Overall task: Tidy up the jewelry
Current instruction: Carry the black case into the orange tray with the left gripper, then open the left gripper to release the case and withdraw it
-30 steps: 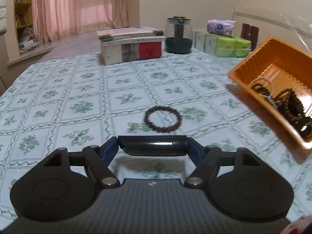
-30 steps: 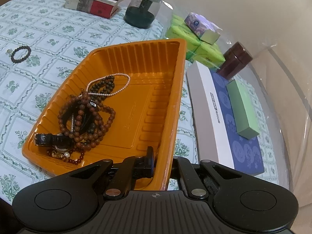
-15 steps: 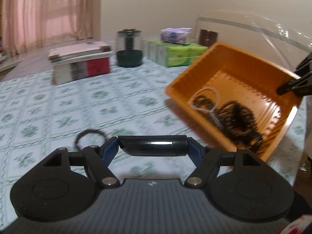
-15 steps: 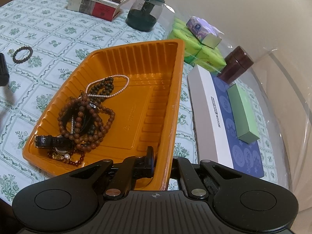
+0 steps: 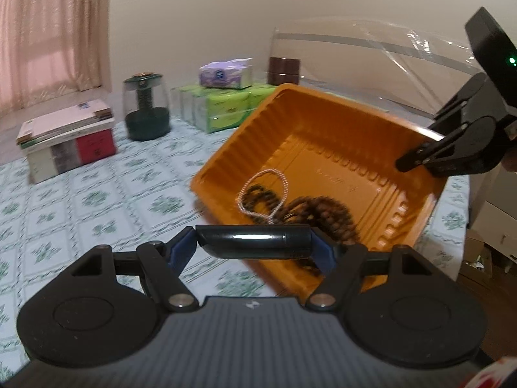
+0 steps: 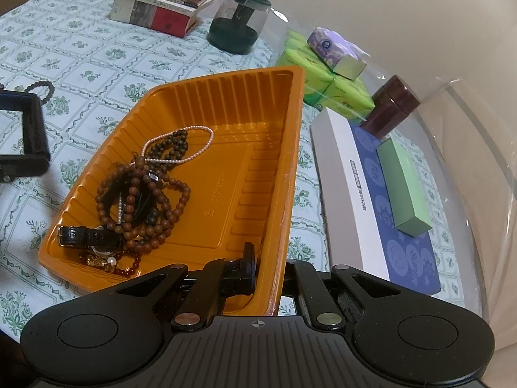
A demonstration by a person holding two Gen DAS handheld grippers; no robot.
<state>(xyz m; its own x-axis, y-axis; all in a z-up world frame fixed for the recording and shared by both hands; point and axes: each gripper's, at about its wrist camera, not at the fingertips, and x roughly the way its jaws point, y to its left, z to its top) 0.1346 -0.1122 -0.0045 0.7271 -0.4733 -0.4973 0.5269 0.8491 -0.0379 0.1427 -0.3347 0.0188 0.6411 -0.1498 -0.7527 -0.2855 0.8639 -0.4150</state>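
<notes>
My right gripper (image 6: 269, 271) is shut on the rim of an orange plastic tray (image 6: 245, 148) and holds it tilted above the table. In the tray lie brown bead bracelets (image 6: 145, 203), a pearl strand (image 6: 181, 148) and a black-strapped watch (image 6: 87, 236). My left gripper (image 5: 255, 242) is shut on a black cylindrical object (image 5: 252, 241) and hovers at the tray's (image 5: 323, 135) near left edge. The right gripper also shows in the left wrist view (image 5: 416, 158). A dark bead bracelet (image 6: 40, 89) lies on the tablecloth at far left.
At the back of the table stand stacked books (image 6: 158, 6), a glass jar with dark base (image 6: 239, 22), green tissue packs (image 6: 326, 77) and a brown canister (image 6: 392, 106). A flat blue-and-white box (image 6: 381, 200) with a green box (image 6: 404, 187) lies right.
My left gripper has swung right with the black object, from facing the bracelet on the cloth to facing the tray. The right gripper keeps holding the tray, nearly unmoved.
</notes>
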